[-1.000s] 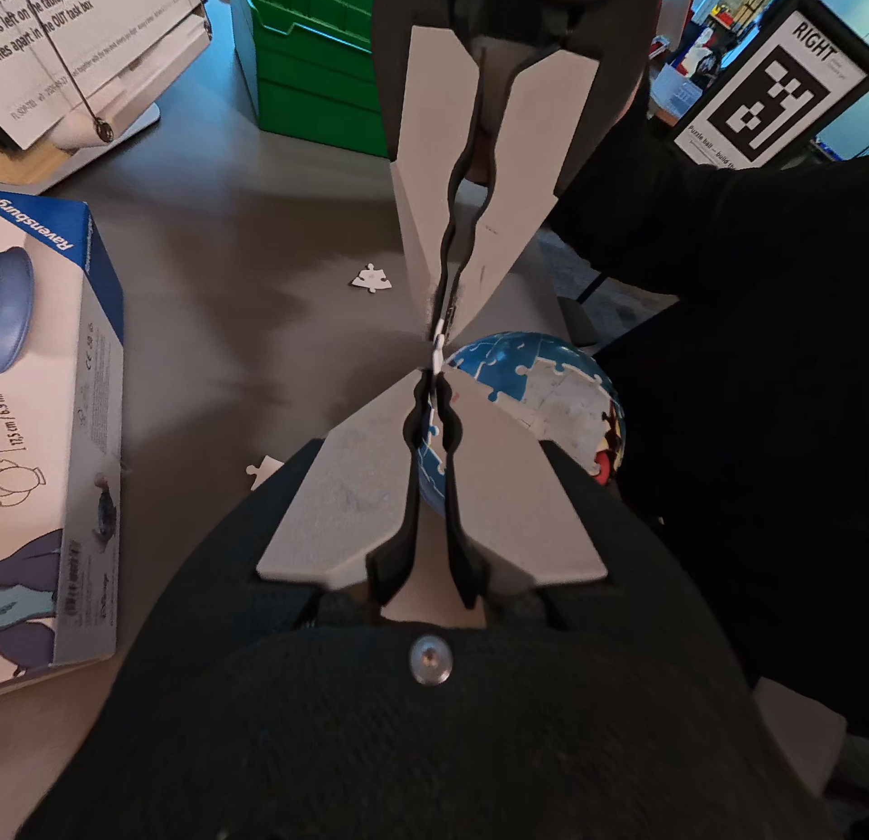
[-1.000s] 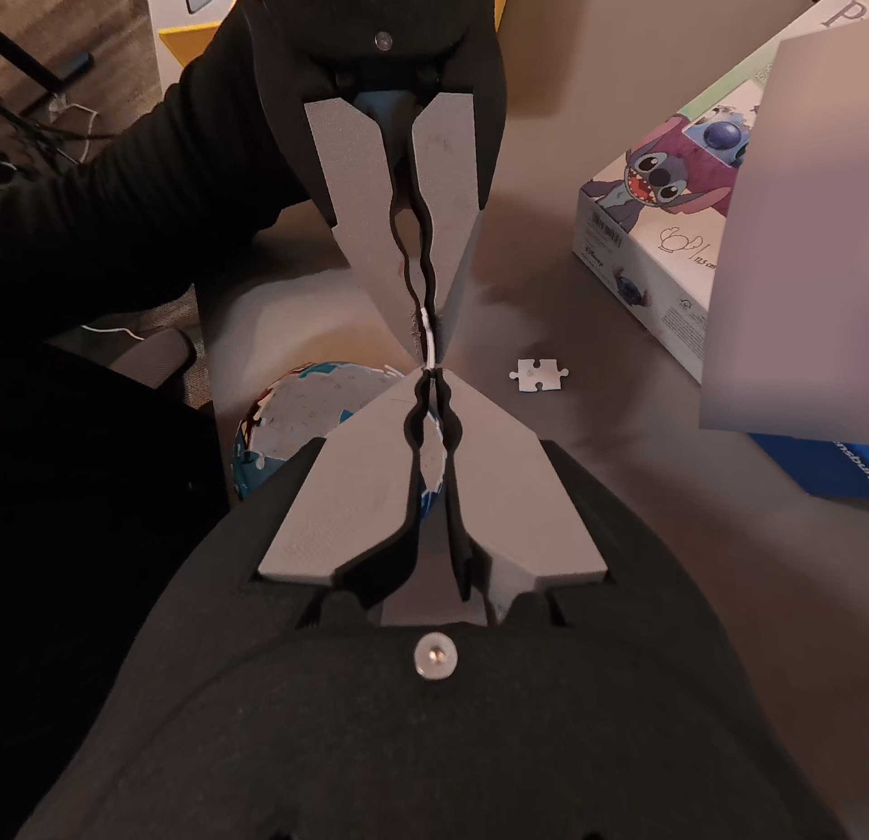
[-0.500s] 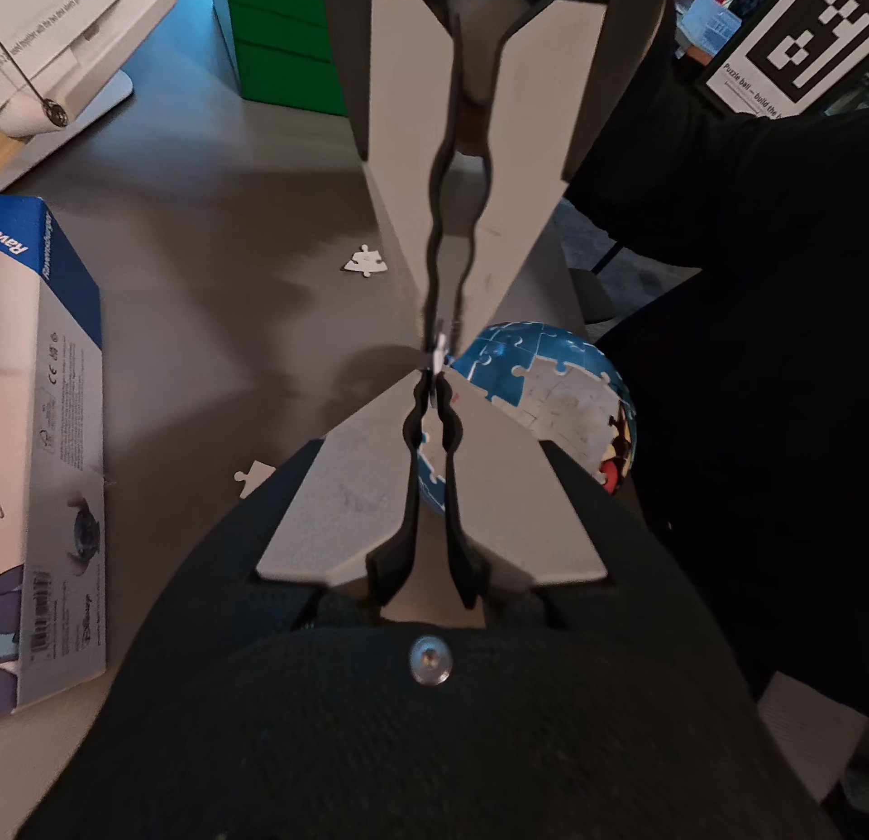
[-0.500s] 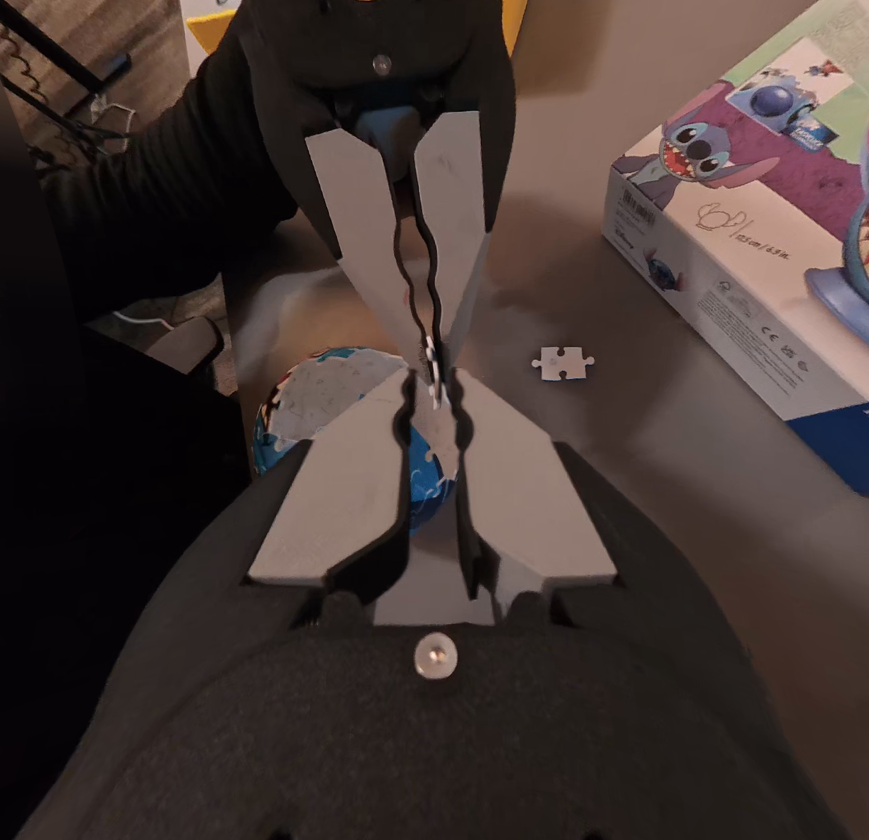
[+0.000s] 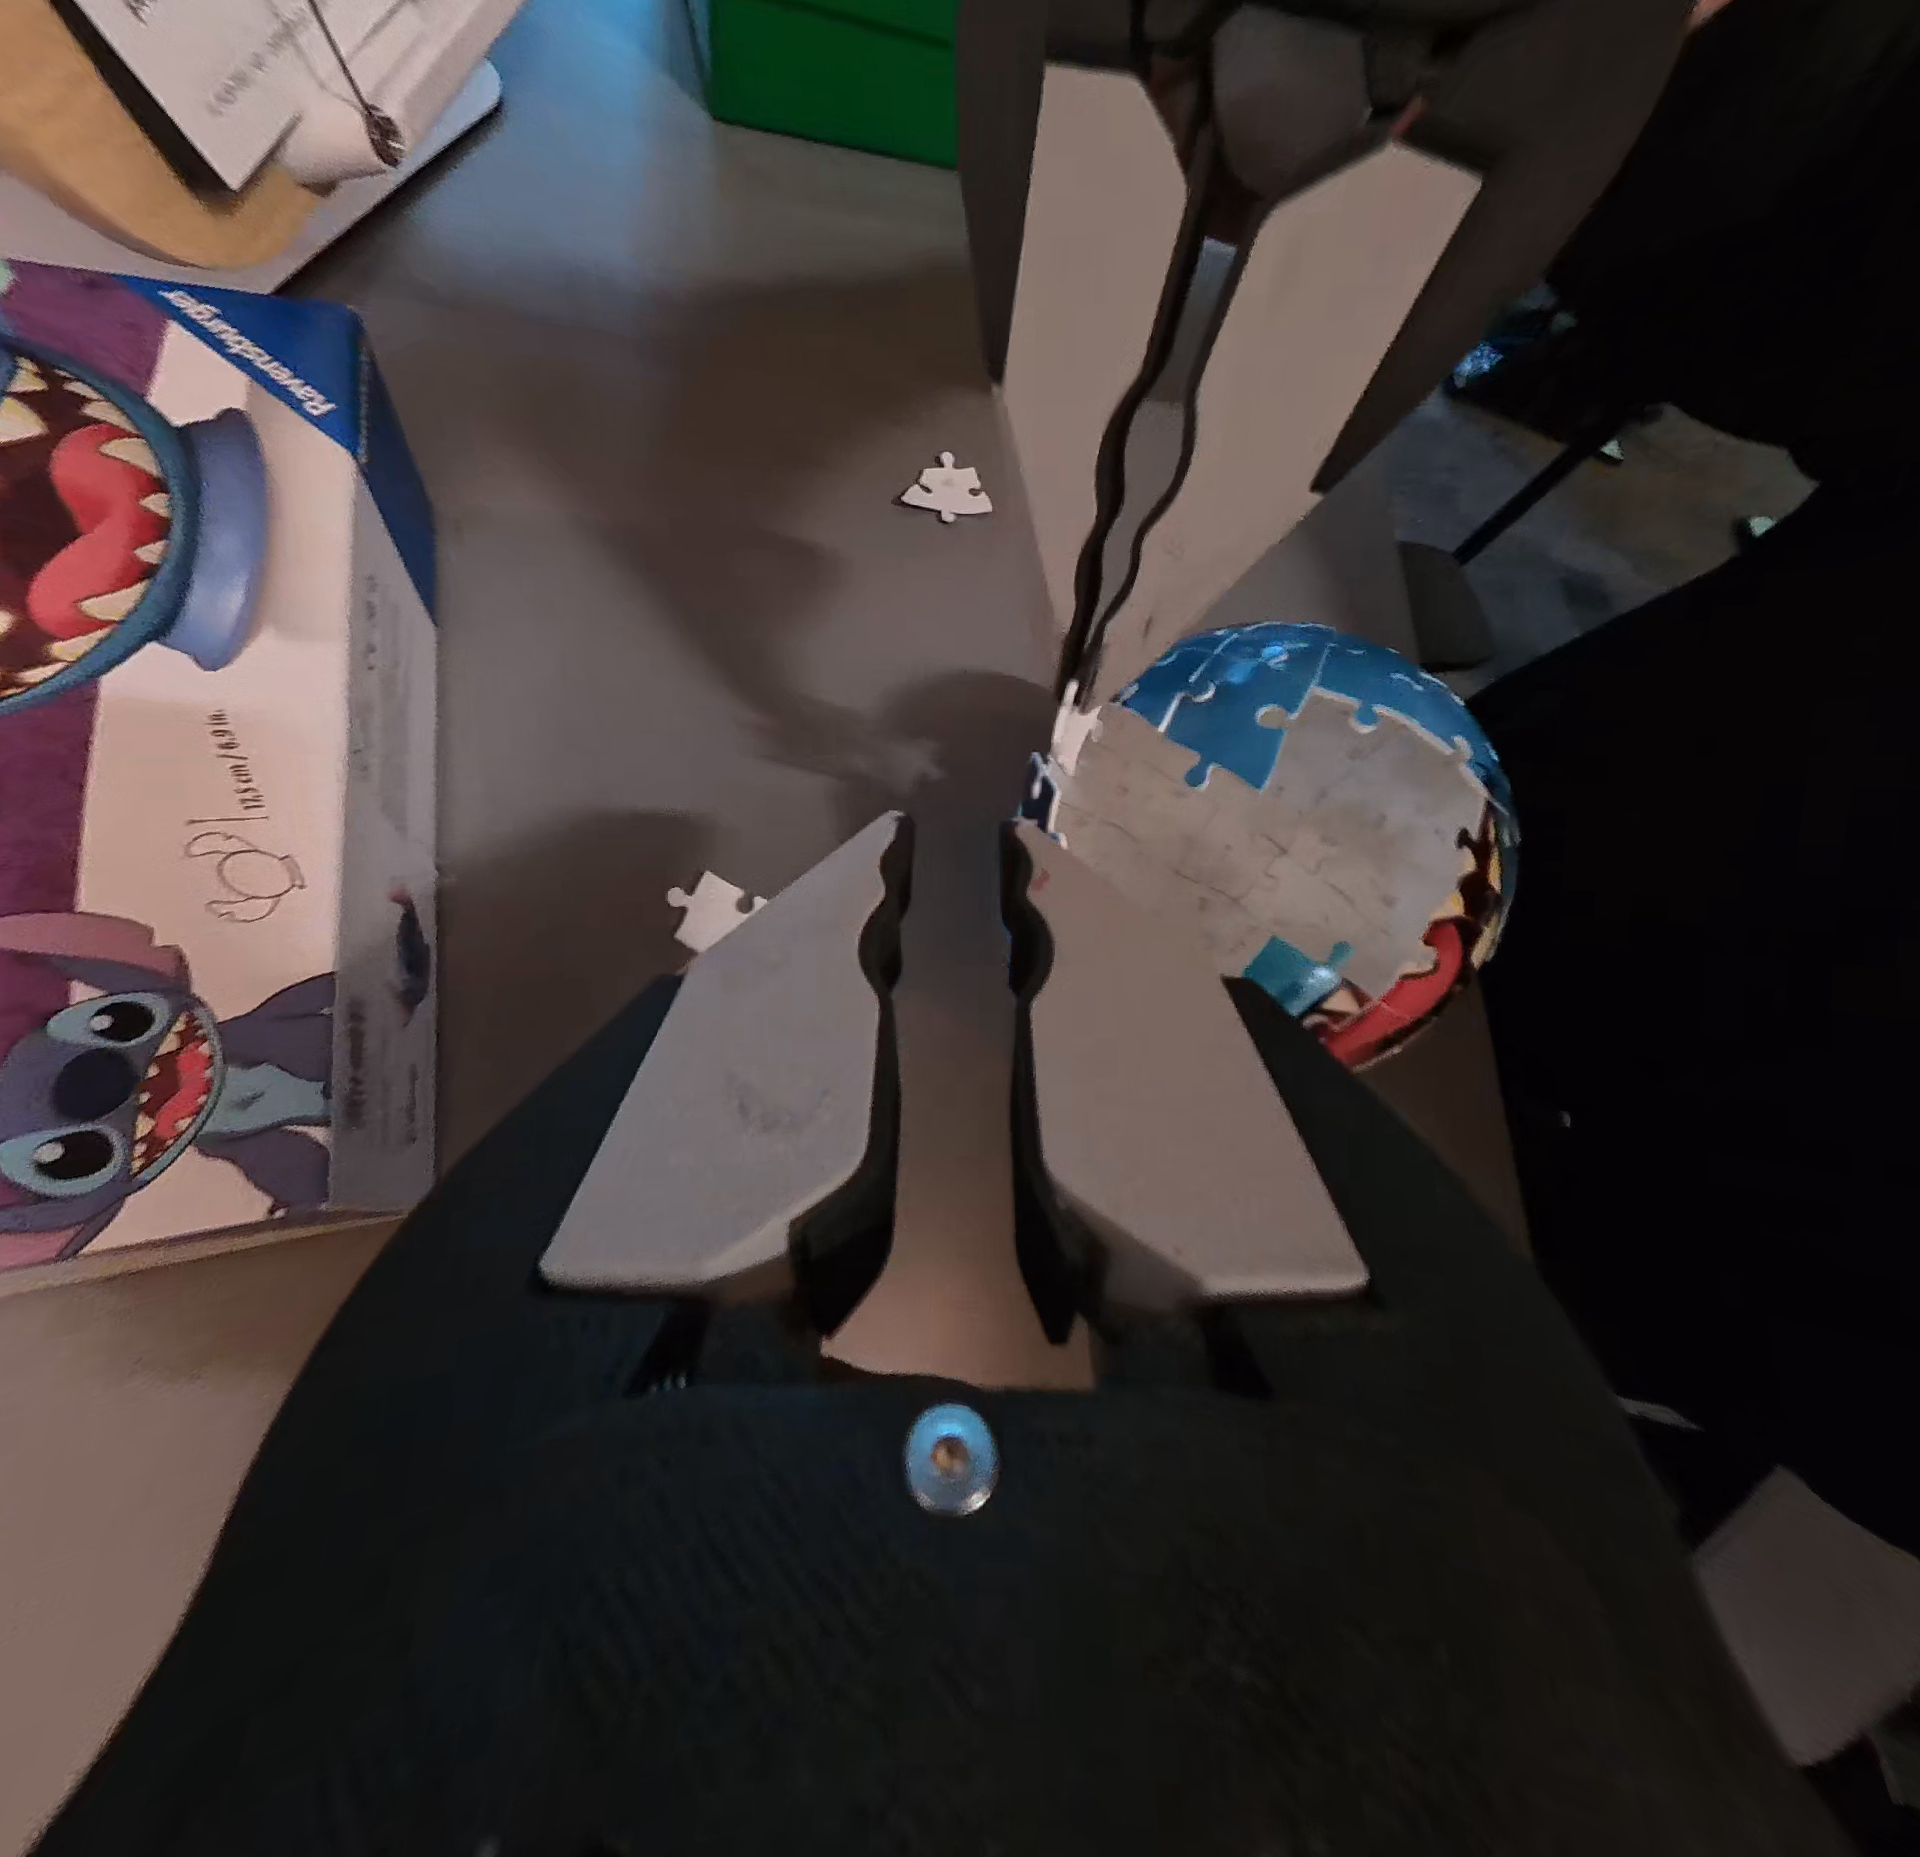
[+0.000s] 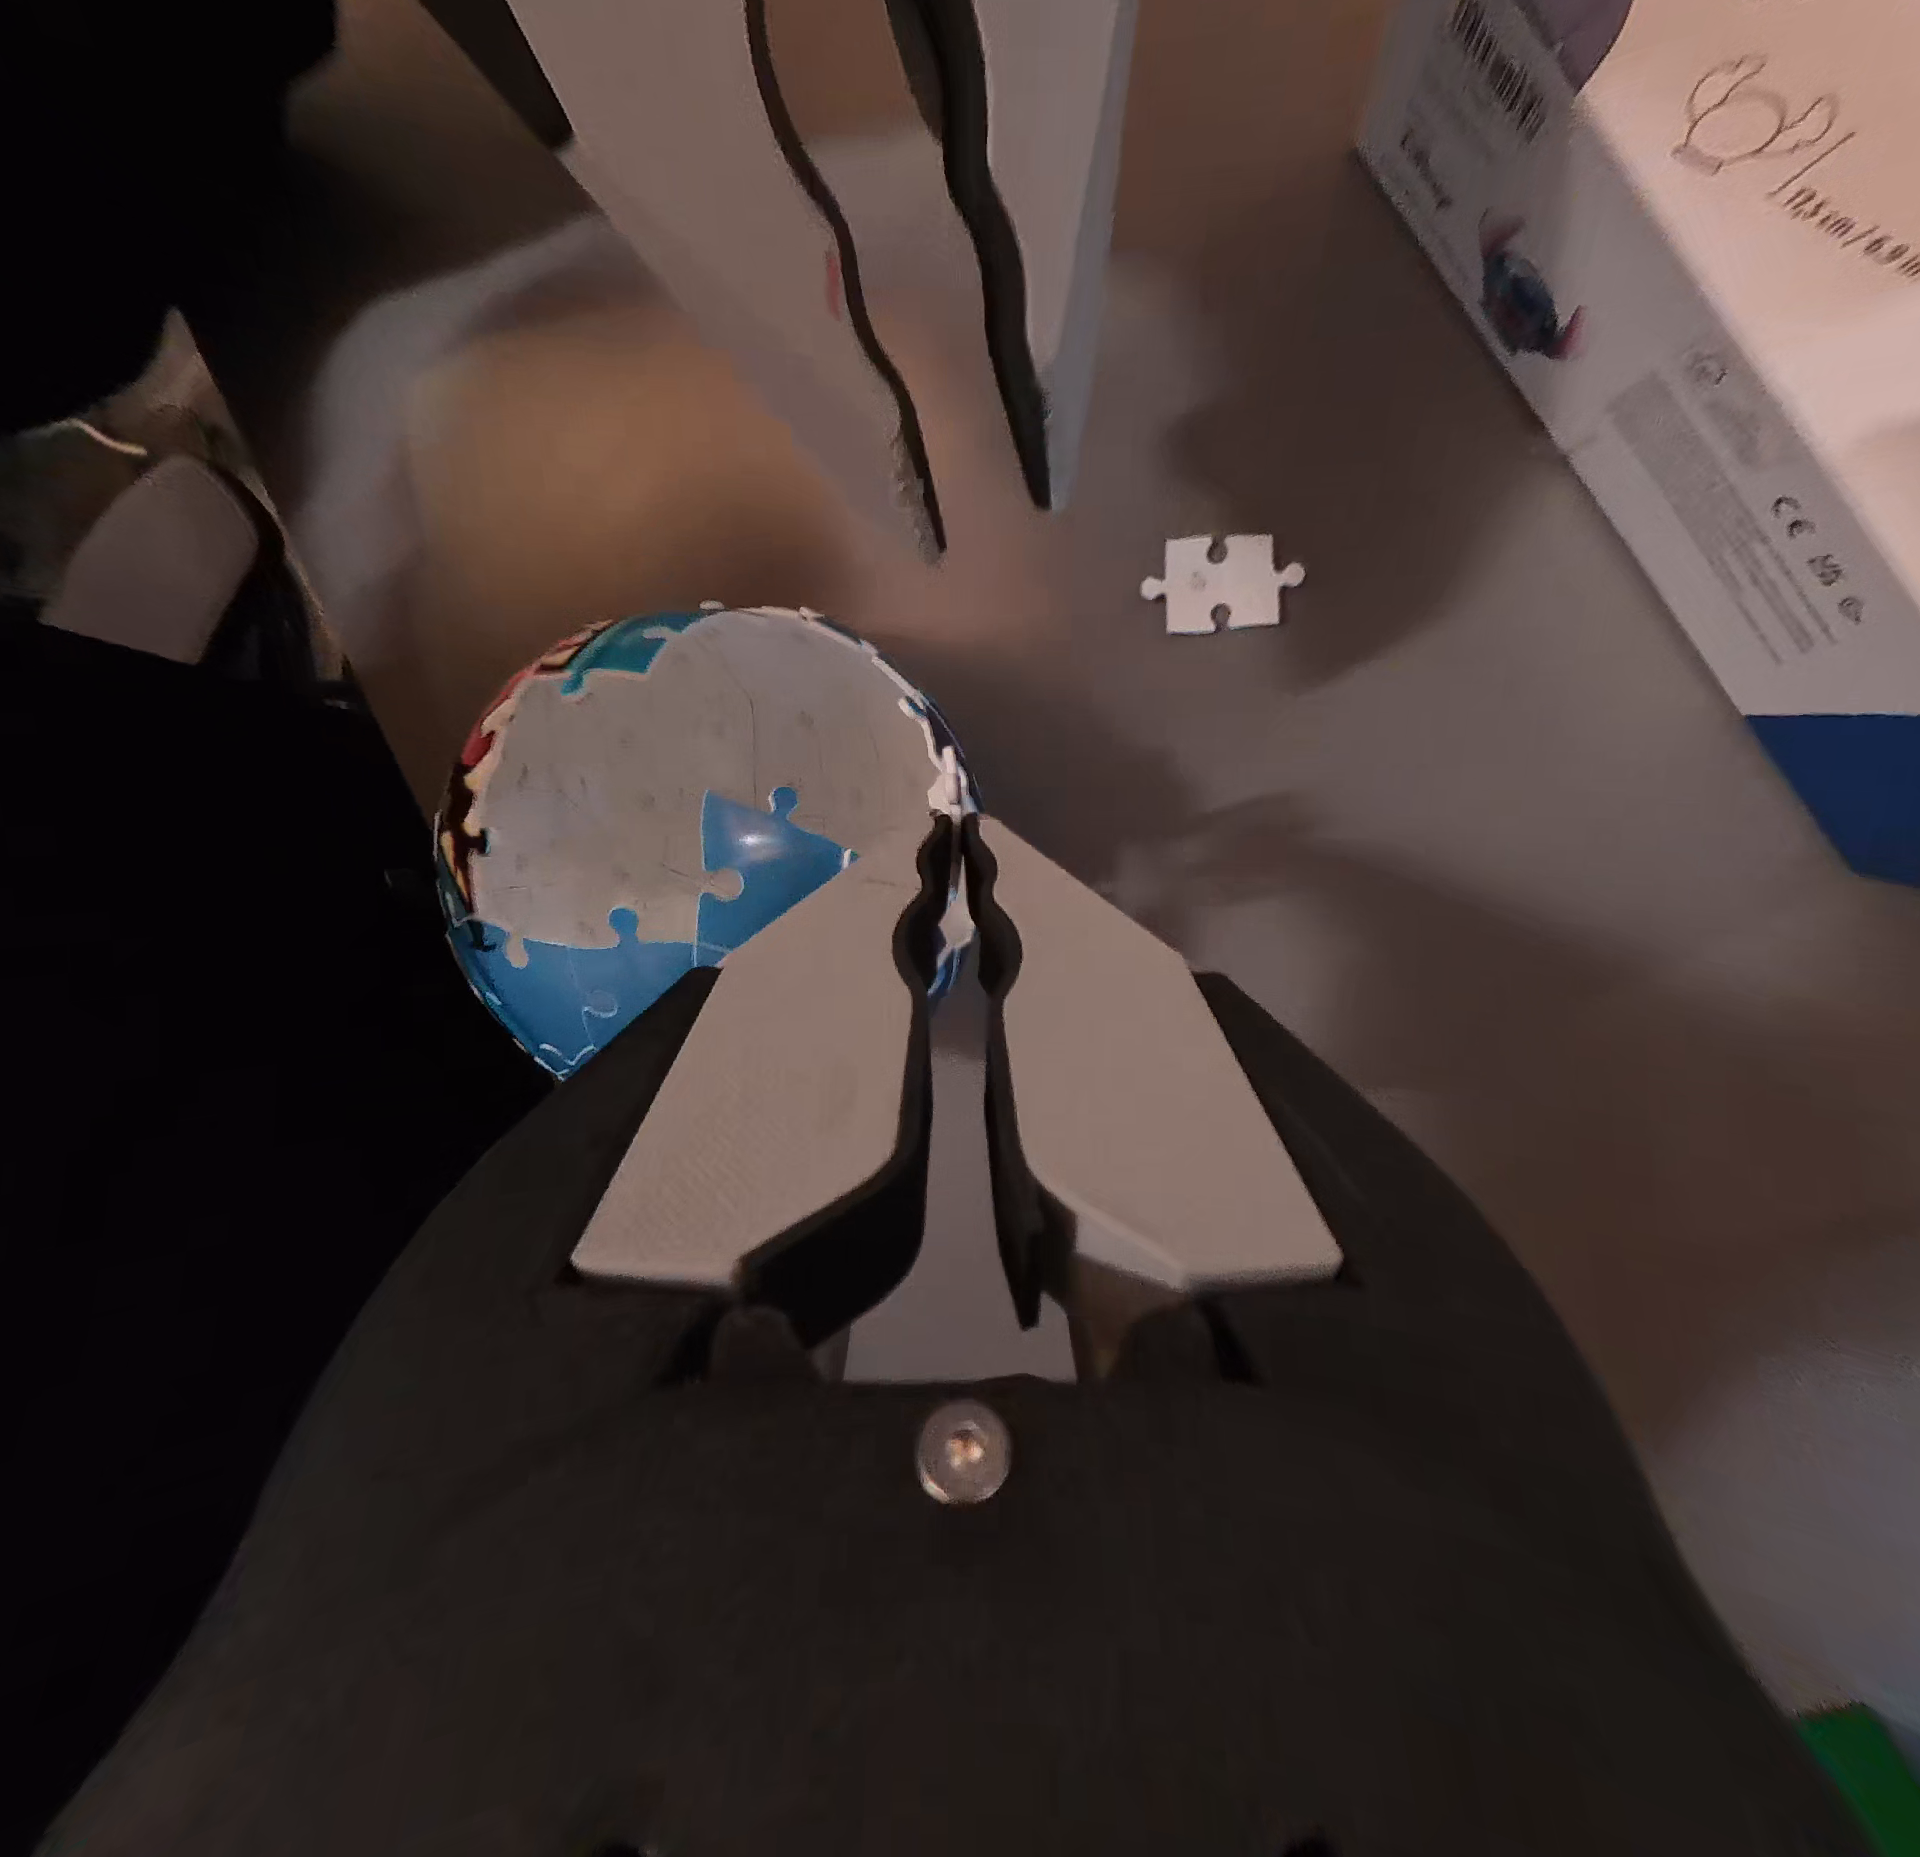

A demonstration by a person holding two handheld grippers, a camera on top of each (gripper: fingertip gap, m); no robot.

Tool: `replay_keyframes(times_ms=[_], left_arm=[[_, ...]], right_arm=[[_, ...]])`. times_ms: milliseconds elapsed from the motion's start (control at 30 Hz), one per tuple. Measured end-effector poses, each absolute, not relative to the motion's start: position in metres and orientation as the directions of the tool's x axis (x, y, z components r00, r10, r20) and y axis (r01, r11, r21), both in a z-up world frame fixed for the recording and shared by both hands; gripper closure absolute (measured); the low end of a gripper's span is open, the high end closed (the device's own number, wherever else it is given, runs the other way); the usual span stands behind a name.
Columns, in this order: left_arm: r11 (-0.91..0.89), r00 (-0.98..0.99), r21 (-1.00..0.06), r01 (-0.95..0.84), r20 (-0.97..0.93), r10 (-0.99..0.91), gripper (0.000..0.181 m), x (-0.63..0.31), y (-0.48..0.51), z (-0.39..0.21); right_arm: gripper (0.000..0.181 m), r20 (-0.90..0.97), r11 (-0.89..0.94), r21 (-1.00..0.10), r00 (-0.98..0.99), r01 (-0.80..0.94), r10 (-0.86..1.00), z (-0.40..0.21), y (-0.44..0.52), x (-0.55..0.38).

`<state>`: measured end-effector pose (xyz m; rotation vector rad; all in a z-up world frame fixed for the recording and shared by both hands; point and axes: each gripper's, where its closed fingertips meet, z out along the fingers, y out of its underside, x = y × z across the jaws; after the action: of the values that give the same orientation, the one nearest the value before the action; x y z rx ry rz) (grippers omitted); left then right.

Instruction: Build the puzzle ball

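The left gripper [image 5: 954, 836] is held with its jaws parted, beside the puzzle ball [image 5: 1288, 831]. The right gripper [image 6: 954, 820] is held with its jaws closed at the ball's edge.

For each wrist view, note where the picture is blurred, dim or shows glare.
Left wrist view: the puzzle box and paper stand smear with motion blur; dim light, soft shadows on the table. Right wrist view: the far tongs blur; a small glare spot on the puzzle ball.
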<state>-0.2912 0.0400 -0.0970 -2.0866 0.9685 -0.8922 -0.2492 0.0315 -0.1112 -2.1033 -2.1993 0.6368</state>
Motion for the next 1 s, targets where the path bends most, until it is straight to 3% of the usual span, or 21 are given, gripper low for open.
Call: replay_keyframes(times_ms=[133,300,500,633,800,1000], left_arm=[[-0.495,0.504,-0.787,-0.368,0.278,-0.817,0.167,-0.292,0.040,-0.094],[-0.472,0.499,-0.799,-0.373,0.257,-0.828,0.168,-0.281,0.042,-0.092],[-0.482,0.492,-0.791,-0.378,0.270,-0.828,0.163,-0.272,0.045,-0.101],[-0.487,0.474,-0.795,-0.362,0.293,-0.831,0.158,-0.281,0.039,-0.097],[-0.436,0.343,-0.816,-0.380,0.313,-0.886,0.127,-0.292,-0.005,-0.097],[-0.291,0.342,-0.797,-0.530,0.114,-0.933,0.083,-0.291,-0.036,-0.146]], right_arm=[[0.181,-0.247,-0.007,-0.257,-0.058,0.966,0.967,-0.113,0.033,-0.249],[0.181,-0.264,-0.042,-0.277,-0.034,0.960,0.964,-0.110,0.034,-0.248],[0.181,-0.277,-0.111,-0.379,0.002,0.919,0.961,-0.105,0.043,-0.247],[0.181,-0.279,-0.185,-0.533,0.035,0.825,0.960,-0.098,0.056,-0.236],[0.181,-0.281,-0.228,-0.678,0.040,0.698,0.959,-0.104,0.069,-0.213],[0.181,-0.418,-0.315,-0.598,0.049,0.737,0.907,-0.149,0.084,-0.182]])
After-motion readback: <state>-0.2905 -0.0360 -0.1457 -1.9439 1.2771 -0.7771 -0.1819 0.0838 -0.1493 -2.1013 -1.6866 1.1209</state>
